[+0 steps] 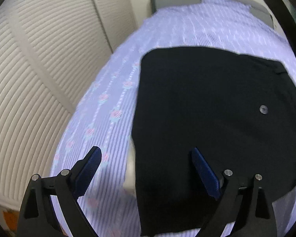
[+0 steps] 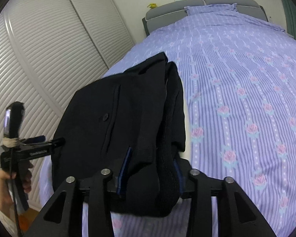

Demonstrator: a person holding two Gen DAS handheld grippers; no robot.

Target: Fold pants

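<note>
On the side of the left gripper [image 1: 146, 152], as seen from the right wrist view, a strip of pale lettering, too blurred to read

Just ahead of and beneath its right-hand finger, black pants [image 1: 207, 108], folded flat on the floral lilac bedsheet [image 1: 112, 102], with a small round button [image 1: 263, 109] further out to the right. Left-hand finger over bare sheet, beside the pants' edge. Jaws spread wide and gripping nothing.

Between the blue pads of the right gripper [image 2: 152, 155], the thick folded edge of the pants, cloth filling the gap and touching both pads: clamped. Remainder of the garment stretched forward and to the left of it on the bed.

Off to that gripper's left, a hand [image 2: 2, 181] wrapped around the left tool's handle, pointing it down toward the pants, louvred wardrobe doors [image 2: 39, 49] behind
</note>
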